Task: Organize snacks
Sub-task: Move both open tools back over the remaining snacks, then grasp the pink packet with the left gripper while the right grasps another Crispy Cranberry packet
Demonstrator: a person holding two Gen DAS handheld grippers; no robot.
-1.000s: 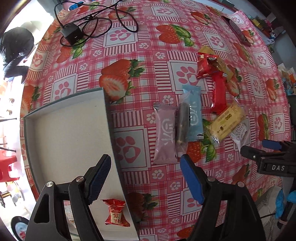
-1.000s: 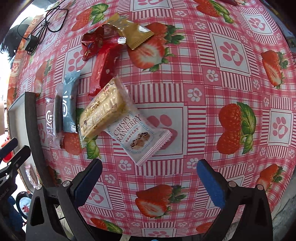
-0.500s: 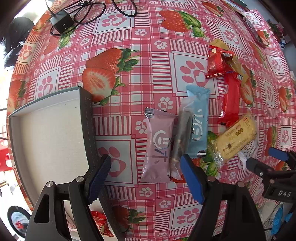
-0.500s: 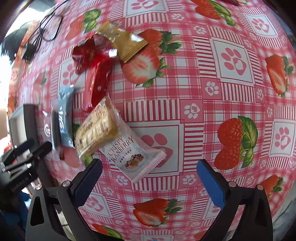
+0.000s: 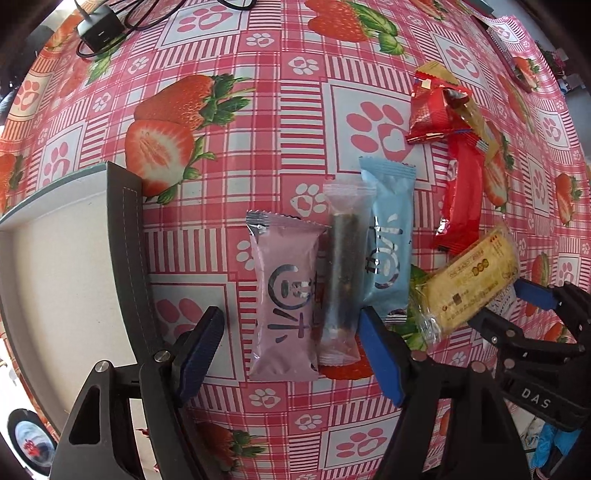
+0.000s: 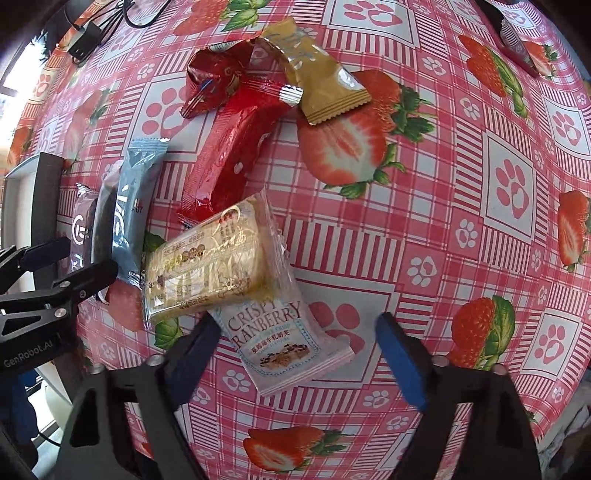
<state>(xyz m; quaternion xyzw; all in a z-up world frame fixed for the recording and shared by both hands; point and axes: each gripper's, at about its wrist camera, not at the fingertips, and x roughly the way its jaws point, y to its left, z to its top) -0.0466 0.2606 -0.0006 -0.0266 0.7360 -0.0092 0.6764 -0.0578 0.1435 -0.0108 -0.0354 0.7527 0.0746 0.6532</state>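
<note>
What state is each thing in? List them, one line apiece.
Left hand-held gripper: open, straddling pink pack.
Right hand-held gripper: open, straddling cranberry pack.
Pink pack: sealed, flat on the cloth.
Cranberry pack: sealed, partly under yellow pack.
Yellow pack: sealed, lying on top.
Tray: only empty floor in view.

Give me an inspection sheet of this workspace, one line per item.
Surface: strawberry-and-paw tablecloth, lying flat.
Job's things: pink packet, clear stick packet and blue packet side by side; red wrappers, gold packet, yellow biscuit pack lying over cranberry packet; grey tray to their left.
Clutter: nothing seen.
Grippers: left gripper open around pink and stick packets; right gripper open around cranberry packet.
Cables: black adapter and cords at far edge.
Surroundings: blurred.
</note>
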